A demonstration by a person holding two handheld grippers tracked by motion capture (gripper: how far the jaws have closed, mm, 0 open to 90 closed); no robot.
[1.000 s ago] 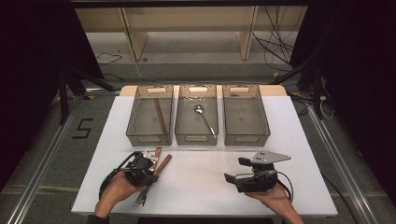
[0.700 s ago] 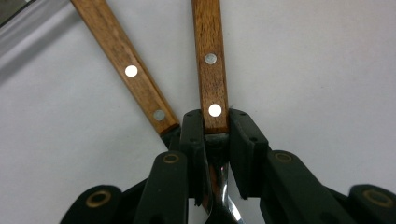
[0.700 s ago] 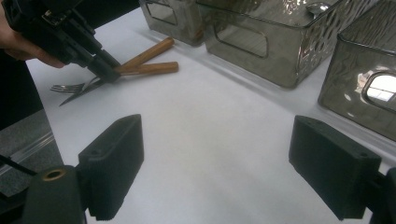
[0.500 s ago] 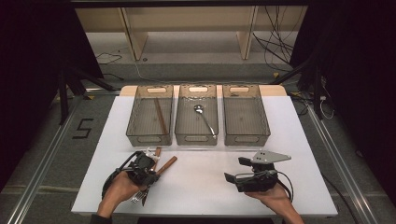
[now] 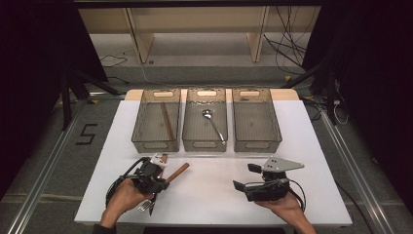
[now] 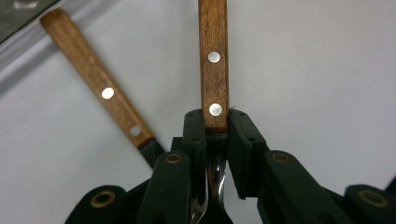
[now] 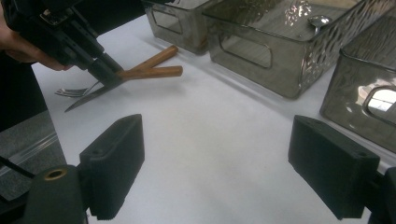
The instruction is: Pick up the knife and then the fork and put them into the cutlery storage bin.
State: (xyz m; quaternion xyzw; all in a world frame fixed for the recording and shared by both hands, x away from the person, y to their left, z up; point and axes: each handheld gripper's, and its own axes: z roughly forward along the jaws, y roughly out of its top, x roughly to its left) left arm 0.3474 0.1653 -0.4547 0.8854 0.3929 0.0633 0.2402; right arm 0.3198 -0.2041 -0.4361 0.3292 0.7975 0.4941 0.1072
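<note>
My left gripper (image 5: pixel 163 181) is at the table's front left, shut on a wooden-handled fork (image 5: pixel 178 172) where handle meets metal; its jaws have just been closing on it. In the left gripper view the pads (image 6: pixel 194 135) press both sides of the riveted fork handle (image 6: pixel 213 70). Beside it lies a wooden-handled knife (image 6: pixel 100 88), its handle (image 5: pixel 163 158) pointing toward the bins. From the right gripper view I see the fork (image 7: pixel 154 72), the knife (image 7: pixel 159 56) and the left gripper (image 7: pixel 105 70). My right gripper (image 5: pixel 243 187) rests at the front right, open and empty (image 7: pixel 229 163).
Three clear grey bins stand in a row at the back. The left bin (image 5: pixel 146 141) holds a brown stick-like piece (image 5: pixel 167 121), the middle bin (image 5: pixel 204 144) a metal spoon (image 5: pixel 213 122), and the right bin (image 5: pixel 277 131) looks empty. White tabletop (image 5: pixel 214 175) lies between the grippers.
The left gripper has shifted slightly and the fork's handle end has swung a little to the right. The right gripper has stayed where it was.
</note>
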